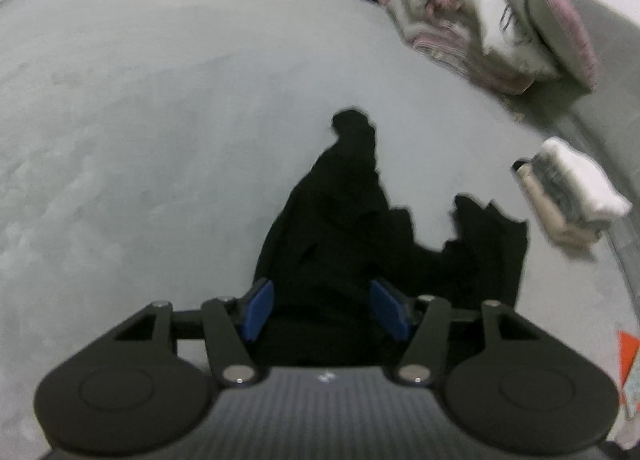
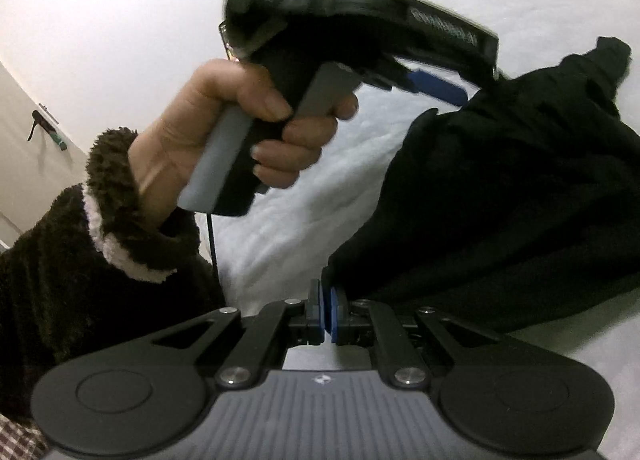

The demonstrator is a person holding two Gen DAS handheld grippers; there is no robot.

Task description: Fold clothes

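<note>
In the left wrist view, the left gripper [image 1: 322,310] has its blue pads [image 1: 260,310] spread apart, with the black garment [image 1: 348,236] bunched in the gap between them. Whether the pads touch the cloth cannot be told. The garment runs forward from the jaws across the pale grey bed cover [image 1: 160,120], narrowing to a point ahead, with a second ragged flap spreading to the right. Ahead and to the right of that flap sits a small folded stack [image 1: 572,200] of white and beige cloth, well apart from the gripper. Far ahead on the right lies a loose pile of pink and cream laundry [image 1: 488,20] against the edge of the bed.

In the right wrist view, the right gripper [image 2: 328,312] has its blue pads pressed together, pinching a corner of the black garment [image 2: 500,200], which rises up and to the right from the fingertips. Above and ahead, a hand [image 2: 240,124] in a fuzzy brown sleeve [image 2: 120,200] with a white cuff grips the handle of the left gripper [image 2: 440,84], whose blue pad meets the garment's upper edge. White bedding [image 2: 320,200] lies beneath.
</note>
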